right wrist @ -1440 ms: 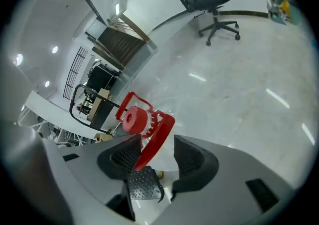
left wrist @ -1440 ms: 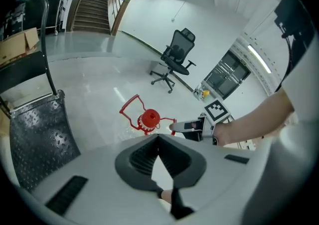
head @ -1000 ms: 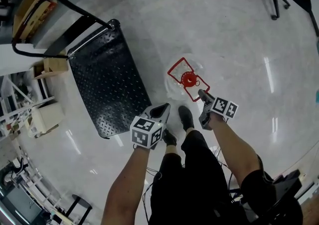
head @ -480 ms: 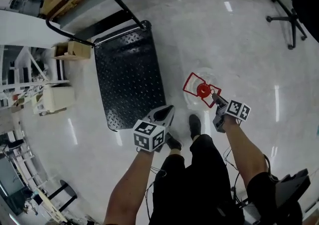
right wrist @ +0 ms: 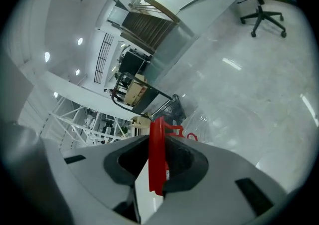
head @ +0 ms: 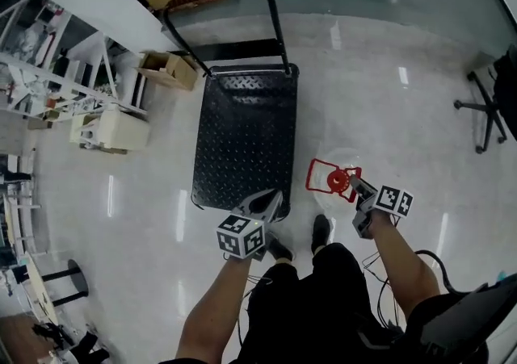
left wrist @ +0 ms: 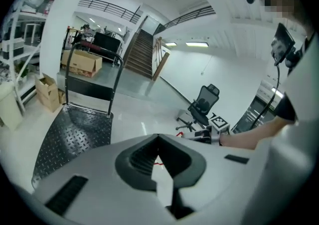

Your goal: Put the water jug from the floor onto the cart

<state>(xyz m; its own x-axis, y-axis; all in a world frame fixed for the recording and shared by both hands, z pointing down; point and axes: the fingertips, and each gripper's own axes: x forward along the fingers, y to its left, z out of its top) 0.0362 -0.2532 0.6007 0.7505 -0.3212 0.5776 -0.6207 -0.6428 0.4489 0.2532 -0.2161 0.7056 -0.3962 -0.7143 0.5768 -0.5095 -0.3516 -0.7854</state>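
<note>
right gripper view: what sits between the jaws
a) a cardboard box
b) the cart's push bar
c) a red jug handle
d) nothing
C: the right gripper has its jaws closed on the red jug handle, which runs straight up through them in the right gripper view.
</note>
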